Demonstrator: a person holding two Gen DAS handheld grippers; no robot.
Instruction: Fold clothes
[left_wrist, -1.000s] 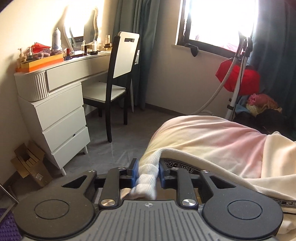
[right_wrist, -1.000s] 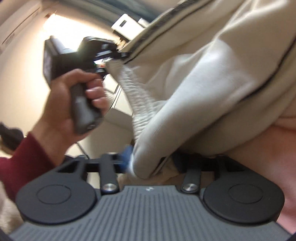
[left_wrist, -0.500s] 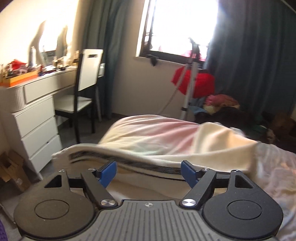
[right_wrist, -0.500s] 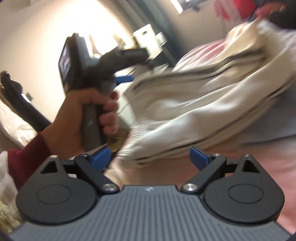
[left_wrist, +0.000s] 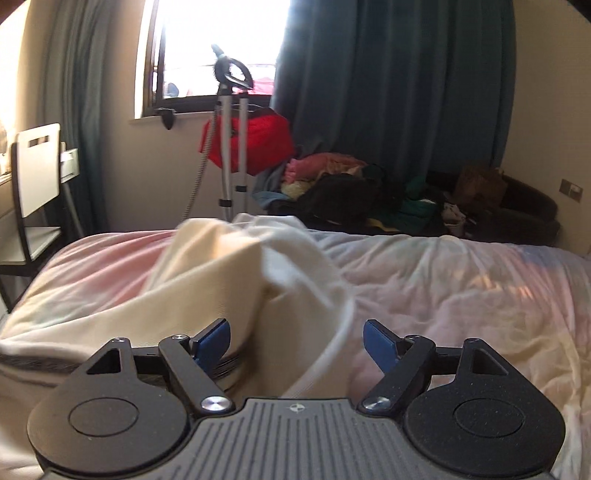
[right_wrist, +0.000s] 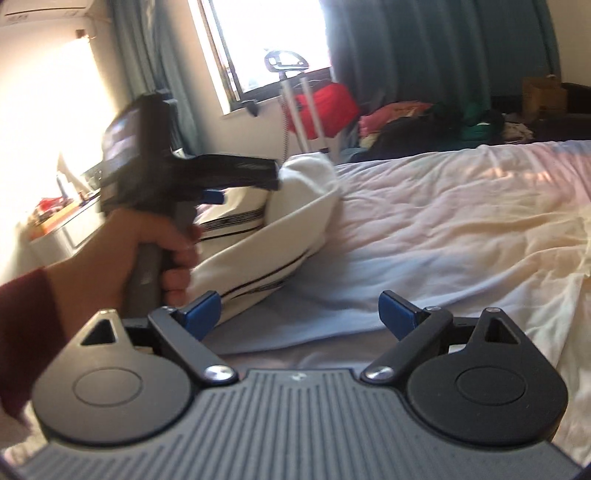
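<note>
The cream garment (right_wrist: 280, 229) is lying on the bed (right_wrist: 461, 221), long axis running 7 to 1 o'clock. The left hand-held gripper (left_wrist: 297, 339) is hovering directly over it, nearer than the right hand-held gripper (right_wrist: 301, 308); both are standing open and gripping nothing.

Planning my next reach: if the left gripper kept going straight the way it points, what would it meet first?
Most likely the cream garment, bunched on the bed just ahead of the left gripper; its open fingers are almost at the fabric, though depth is unclear.
</note>
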